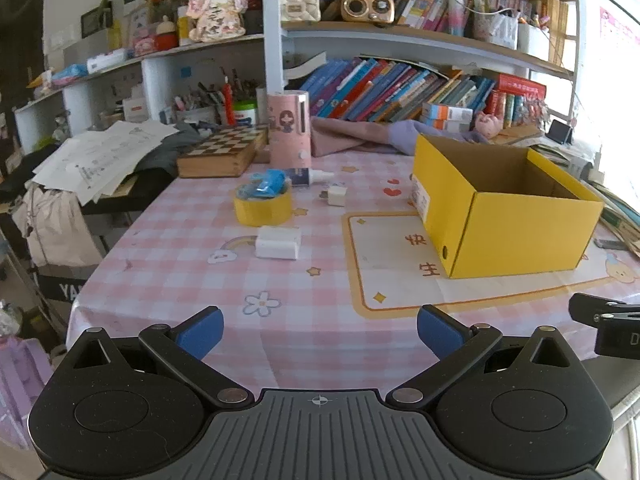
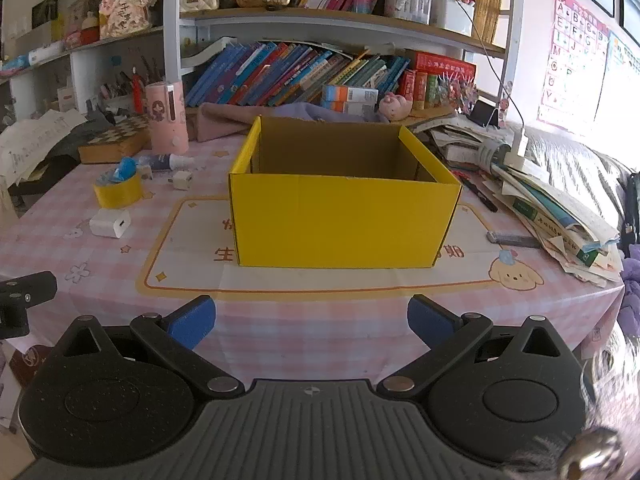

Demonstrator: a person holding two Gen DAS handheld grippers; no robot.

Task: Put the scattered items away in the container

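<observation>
An open yellow cardboard box point(image 1: 520, 232) point(image 2: 344, 220) stands on the pink checked table; its inside looks empty. To its left lie a white charger block point(image 1: 278, 243) point(image 2: 110, 223), a yellow tape roll point(image 1: 263, 207) point(image 2: 118, 191) with a blue object point(image 1: 269, 183) on it, a small white plug cube point(image 1: 335, 196) point(image 2: 182, 180) and a small bottle lying on its side point(image 1: 306, 177) point(image 2: 164, 161). My left gripper point(image 1: 319, 334) is open and empty over the table's near edge. My right gripper point(image 2: 311, 322) is open and empty in front of the box.
A pink cylinder point(image 1: 289, 130), a chessboard box point(image 1: 224, 152) and folded cloth point(image 1: 360, 136) stand at the back. Stacked books and papers point(image 2: 552, 200) crowd the right edge, with a pen point(image 2: 480, 196) and a small grey object point(image 2: 514, 239) beside the box. Bookshelves rise behind.
</observation>
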